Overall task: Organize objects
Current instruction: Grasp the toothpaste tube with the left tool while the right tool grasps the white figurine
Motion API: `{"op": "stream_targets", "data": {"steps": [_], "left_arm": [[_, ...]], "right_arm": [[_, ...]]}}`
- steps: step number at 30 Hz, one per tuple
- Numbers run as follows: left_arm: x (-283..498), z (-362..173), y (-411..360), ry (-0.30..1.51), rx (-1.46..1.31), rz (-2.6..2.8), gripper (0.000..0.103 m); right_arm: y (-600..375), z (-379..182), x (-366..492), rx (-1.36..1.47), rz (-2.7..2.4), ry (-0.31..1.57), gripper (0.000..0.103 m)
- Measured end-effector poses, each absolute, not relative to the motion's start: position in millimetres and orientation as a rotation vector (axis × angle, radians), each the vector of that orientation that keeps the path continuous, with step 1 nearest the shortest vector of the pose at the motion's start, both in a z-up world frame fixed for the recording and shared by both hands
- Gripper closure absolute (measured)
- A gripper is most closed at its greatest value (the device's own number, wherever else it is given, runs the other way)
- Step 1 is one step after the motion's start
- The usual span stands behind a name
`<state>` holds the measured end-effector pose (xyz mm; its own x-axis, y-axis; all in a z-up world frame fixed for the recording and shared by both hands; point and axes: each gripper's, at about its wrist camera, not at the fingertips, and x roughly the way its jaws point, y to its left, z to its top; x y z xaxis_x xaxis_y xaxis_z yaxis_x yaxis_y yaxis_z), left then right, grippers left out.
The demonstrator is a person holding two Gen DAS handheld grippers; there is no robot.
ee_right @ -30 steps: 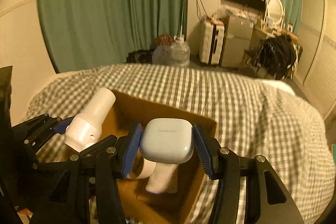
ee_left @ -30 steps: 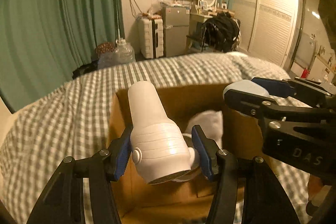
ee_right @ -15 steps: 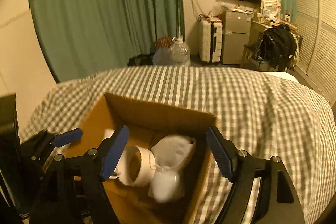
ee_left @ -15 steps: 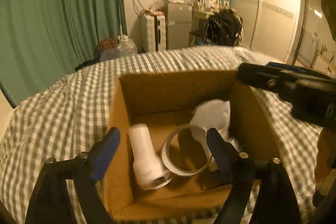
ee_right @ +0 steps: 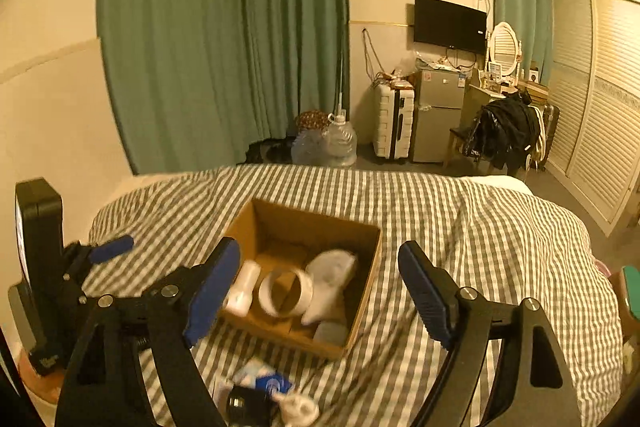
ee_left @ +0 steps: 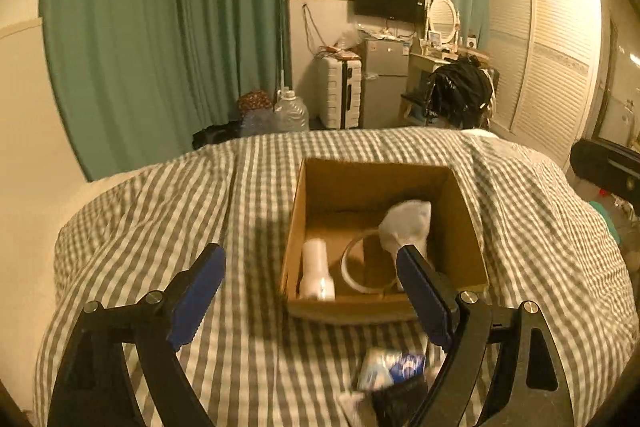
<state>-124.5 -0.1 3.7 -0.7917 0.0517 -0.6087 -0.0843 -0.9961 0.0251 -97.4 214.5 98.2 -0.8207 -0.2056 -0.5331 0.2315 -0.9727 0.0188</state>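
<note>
- Left wrist view first: the left tool [ee_left: 312, 291] hangs over the bed [ee_left: 248, 219], jaws spread wide, nothing between the blue pads [ee_left: 198, 291].
- Just ahead sits the cardboard box [ee_left: 460, 211], open-topped, on the checked bedcover.
- Inside the box, a white cylindrical device [ee_left: 316, 269] lies against the left wall, a roll of tape [ee_left: 360, 277] rests beside it in the middle, and a white sock [ee_left: 406, 227] is bunched toward the right wall, overlapping the tape.
- Near the bed's front edge, just short of the box, there's a small blurred heap: a blue-and-white packet [ee_left: 394, 367] with something dark below it; can't make out more.
- Over to the right wrist view: the right tool [ee_right: 318, 291] is also gaping, wide and empty, above the bed in front of the box [ee_right: 370, 279].
- From here a pale rounded case [ee_right: 330, 333] shows in the box's near right corner, right below the sock [ee_right: 334, 271]; tape [ee_right: 286, 291] and white device [ee_right: 242, 287] line up to its left.
- Left tool [ee_right: 108, 247] pokes in at the left edge of this view, beside the box.
</note>
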Motion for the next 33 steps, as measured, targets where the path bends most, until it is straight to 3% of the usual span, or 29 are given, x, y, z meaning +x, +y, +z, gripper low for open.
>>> {"op": "stream_targets", "data": {"steps": [15, 23, 29, 33], "left_arm": [[-81.3, -115.7, 6.0, 0.155, -1.333, 2.854, 0.013], [-68.9, -149.6, 24.2, 0.221, -1.417, 2.748, 0.013], [-69.5, -167.9, 41.3, 0.291, -1.47, 2.642, 0.029], [-64.9, -175.5, 53.4, 0.331, -1.475, 2.539, 0.044]], "right_arm": [[216.9, -44.7, -78.3, 1.266, -2.629, 0.032, 0.022], [208.0, -82.9, -86.7, 1.388, -2.582, 0.094, 0.022], [205.2, -88.5, -87.4, 1.413, -2.581, 0.116, 0.022], [203.8, -90.1, -88.0, 1.421, -2.584, 0.121, 0.022]]}}
